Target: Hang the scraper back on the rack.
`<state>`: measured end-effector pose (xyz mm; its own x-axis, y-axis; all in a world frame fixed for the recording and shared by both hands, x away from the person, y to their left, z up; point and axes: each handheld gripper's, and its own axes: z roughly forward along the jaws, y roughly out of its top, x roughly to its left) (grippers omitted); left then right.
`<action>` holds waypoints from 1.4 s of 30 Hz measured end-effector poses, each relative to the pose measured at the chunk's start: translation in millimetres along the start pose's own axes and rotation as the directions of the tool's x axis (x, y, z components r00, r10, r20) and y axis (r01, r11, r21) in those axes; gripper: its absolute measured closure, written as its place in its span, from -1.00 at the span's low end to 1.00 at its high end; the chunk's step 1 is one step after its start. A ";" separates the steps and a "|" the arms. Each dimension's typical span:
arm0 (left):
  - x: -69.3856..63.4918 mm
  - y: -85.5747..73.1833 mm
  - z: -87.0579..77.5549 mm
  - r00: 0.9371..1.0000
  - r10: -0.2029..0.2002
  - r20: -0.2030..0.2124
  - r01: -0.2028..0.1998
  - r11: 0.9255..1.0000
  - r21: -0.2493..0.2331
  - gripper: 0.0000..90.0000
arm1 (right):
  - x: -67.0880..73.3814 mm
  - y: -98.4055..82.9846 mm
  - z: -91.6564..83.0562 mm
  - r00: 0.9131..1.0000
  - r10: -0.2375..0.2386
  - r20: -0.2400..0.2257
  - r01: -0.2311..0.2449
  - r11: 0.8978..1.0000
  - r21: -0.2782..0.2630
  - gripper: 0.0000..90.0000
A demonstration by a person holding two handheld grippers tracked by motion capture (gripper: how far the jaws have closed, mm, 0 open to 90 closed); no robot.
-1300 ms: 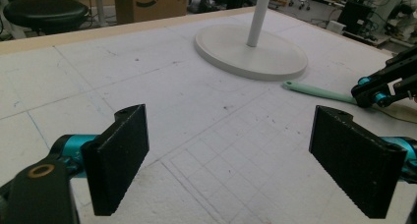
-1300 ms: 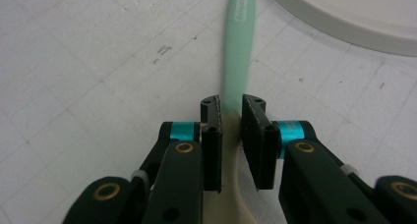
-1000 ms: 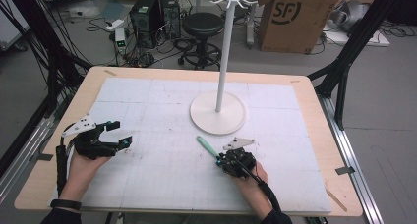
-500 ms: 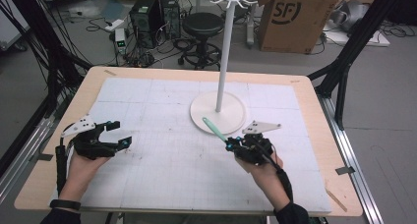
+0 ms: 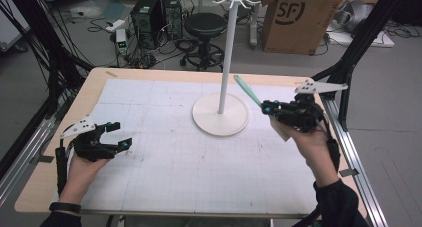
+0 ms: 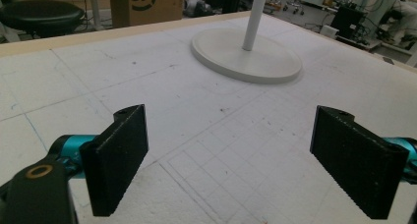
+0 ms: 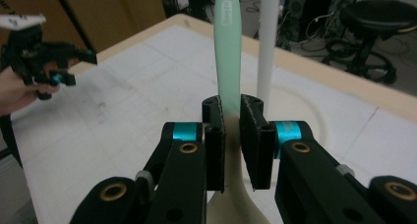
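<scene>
Gripping a mint spoon [image 5: 247, 91] by its neck, the right tool [image 5: 268, 108] hangs above the counter [image 5: 149, 187], its jaws closed on it; the handle points up and away toward the stand's pole [image 5: 226, 62], the pale bowl sitting below the jaws. Resting low on the counter, the left tool [image 5: 115, 135] has its jaws spread wide, the stand's base [image 6: 246, 57] well ahead of it.

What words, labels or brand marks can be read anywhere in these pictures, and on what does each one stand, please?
"SF": printed on the cardboard box on the floor beyond the table.
Raised marking on the mint green handle clamped in the right gripper: too blurred to read.
</scene>
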<state>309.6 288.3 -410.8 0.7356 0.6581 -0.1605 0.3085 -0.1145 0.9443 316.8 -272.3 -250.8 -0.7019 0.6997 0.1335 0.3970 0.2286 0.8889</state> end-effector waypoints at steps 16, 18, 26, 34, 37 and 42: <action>0.7 -0.4 0.3 1.000 -0.001 0.010 0.001 1.000 0.008 -0.67 | -7.3 86.8 -55.0 0.999 -0.052 0.002 0.052 0.996 -0.071 0.81; 0.6 -0.5 0.6 1.000 -0.002 0.012 0.001 1.000 0.010 -0.67 | -6.4 94.4 -58.4 0.998 -0.060 0.008 0.060 0.995 -0.077 0.81; 0.2 -0.5 0.8 1.000 0.000 0.015 0.000 1.000 0.013 -0.67 | -4.8 118.7 -61.0 0.998 -0.064 0.026 0.066 0.994 -0.085 0.81; -0.2 -0.5 0.2 1.000 -0.001 0.020 0.001 1.000 0.013 -0.67 | -2.8 129.7 -53.3 0.997 -0.071 0.040 0.074 0.994 -0.080 0.81; -0.3 -0.3 -0.2 1.000 0.001 0.021 -0.001 1.000 0.015 -0.67 | -2.8 130.4 -49.6 0.997 -0.067 0.045 0.070 0.994 -0.081 0.81; -0.6 -0.2 -0.1 1.000 0.001 0.021 -0.001 1.000 0.013 -0.67 | -1.9 131.1 -45.0 0.997 -0.058 0.047 0.061 0.996 -0.072 0.81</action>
<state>309.1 288.0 -410.9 0.7483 0.6423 -0.1658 0.3154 -0.1245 0.9408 343.6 -274.1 -114.8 -0.6953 0.7162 0.0608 0.3097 0.2222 0.9245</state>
